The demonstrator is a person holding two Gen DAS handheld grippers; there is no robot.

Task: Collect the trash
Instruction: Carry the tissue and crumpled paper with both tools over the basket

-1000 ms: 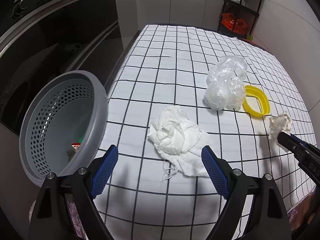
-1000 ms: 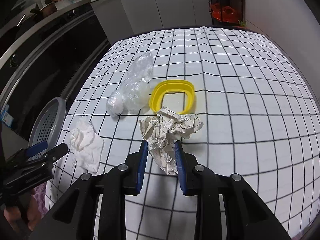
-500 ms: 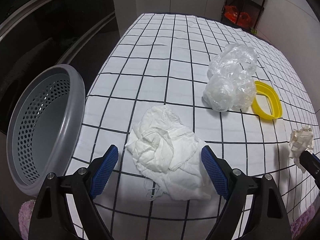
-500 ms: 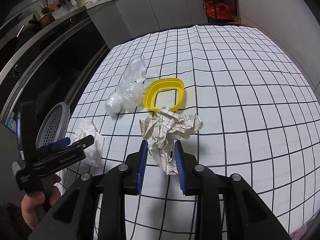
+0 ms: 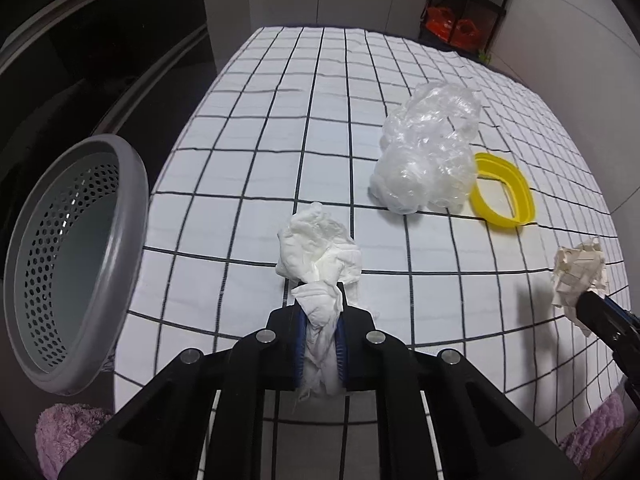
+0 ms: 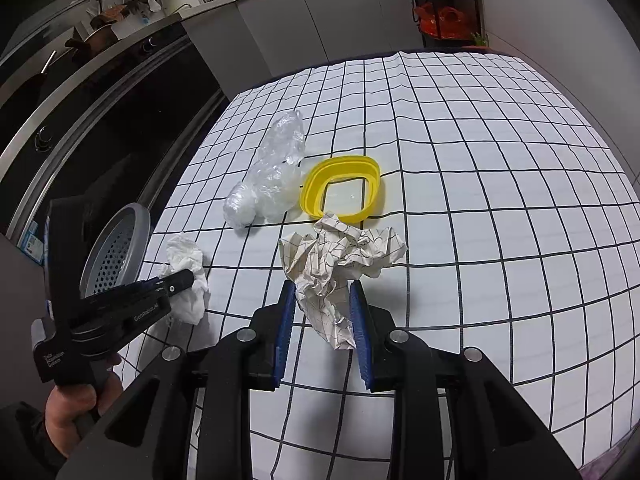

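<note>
Trash is gripped on both sides: the left tongs (image 5: 320, 344) pinch a white tissue wad (image 5: 318, 258) near the table's (image 5: 280, 128) left edge, beside the grey perforated basket (image 5: 76, 260), and the right tongs (image 6: 324, 320) pinch crumpled grid paper (image 6: 340, 260), just in front of the yellow ring (image 6: 340, 190) and clear plastic bag (image 6: 268, 184).

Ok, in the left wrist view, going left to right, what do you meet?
Grey perforated basket → white tissue wad clamped in the left gripper → crumpled clear plastic → yellow ring → crumpled grid paper held by the right gripper.
</note>
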